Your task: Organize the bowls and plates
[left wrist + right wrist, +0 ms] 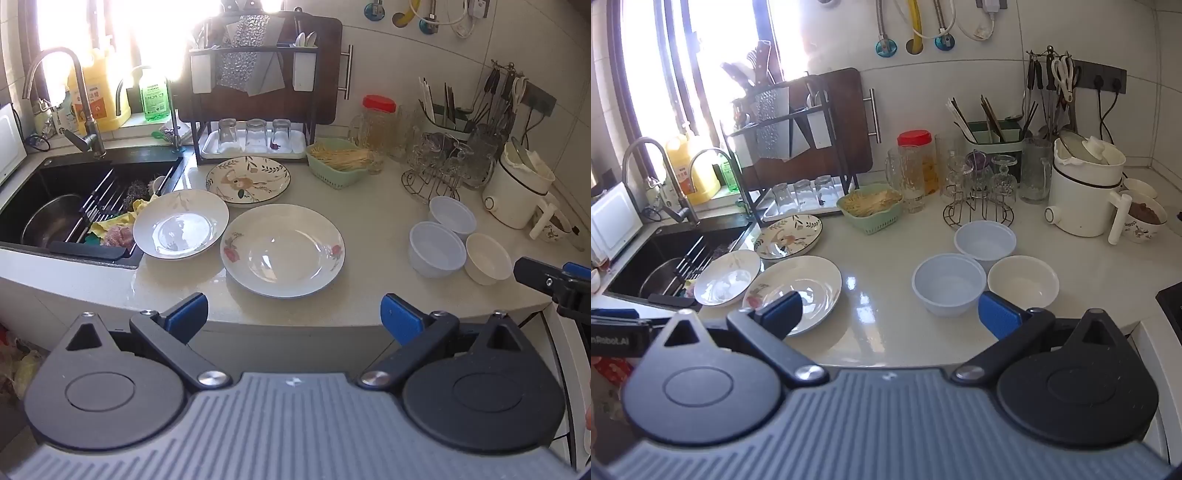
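Hovering off the desk point(369, 221) front edge, both claws, left claw point(291, 317) and right claw point(888, 314), are gaping released. Three plates point(282, 249) are sitting beside the sink-side edge; three bowls point(948, 284) are clustering rightward. Stacking should be starting by nesting smaller plates inside the largest.

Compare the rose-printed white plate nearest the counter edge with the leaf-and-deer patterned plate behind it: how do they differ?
The rose-printed white plate has a plain centre and only small flowers on its rim; the leaf-and-deer patterned plate is decorated across its whole face. The rose plate lies nearest the counter edge, the patterned one further back by the glass tray. Both lie flat, empty, face up.
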Demonstrator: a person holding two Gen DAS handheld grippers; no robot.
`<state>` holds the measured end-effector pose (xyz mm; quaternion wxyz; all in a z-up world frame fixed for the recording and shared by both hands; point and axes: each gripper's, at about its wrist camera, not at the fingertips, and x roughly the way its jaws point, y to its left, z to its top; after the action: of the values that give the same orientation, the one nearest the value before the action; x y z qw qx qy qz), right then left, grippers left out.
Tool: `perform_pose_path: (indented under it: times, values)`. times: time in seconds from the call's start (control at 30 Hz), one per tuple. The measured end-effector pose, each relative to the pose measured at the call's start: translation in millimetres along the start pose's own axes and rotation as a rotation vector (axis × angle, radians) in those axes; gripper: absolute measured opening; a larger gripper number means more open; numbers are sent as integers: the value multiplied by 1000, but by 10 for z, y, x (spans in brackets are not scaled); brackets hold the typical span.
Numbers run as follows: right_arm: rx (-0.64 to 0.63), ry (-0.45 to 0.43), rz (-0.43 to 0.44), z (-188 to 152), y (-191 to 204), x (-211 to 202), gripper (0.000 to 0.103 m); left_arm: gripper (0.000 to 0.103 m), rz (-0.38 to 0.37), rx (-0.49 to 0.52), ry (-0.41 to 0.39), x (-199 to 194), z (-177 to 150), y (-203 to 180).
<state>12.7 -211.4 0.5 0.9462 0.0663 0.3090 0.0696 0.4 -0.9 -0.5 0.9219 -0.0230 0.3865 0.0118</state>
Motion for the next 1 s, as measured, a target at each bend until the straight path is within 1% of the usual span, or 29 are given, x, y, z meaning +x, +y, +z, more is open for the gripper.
perform_pose_path:
  times: [0.07,0.17,0.37,0.67,1.0]
  values:
    - [-1,4,6,-19,0,-5,103,101,5,8,1,5,1,-12]
    - [9,11,7,-65,-5,-21,103,101,-5,-15,0,-40,7,48]
    - [18,-11,-4,-96,-4,-97,103,101,-4,-5,12,3,-35,9]
    - [31,-13,-24,-35,-23,-118,103,102,-14,-7,5,-35,-31,-11]
    - [31,-12,-15,-48,-68,-120,103,102,-18,-6,2,-54,-25,19]
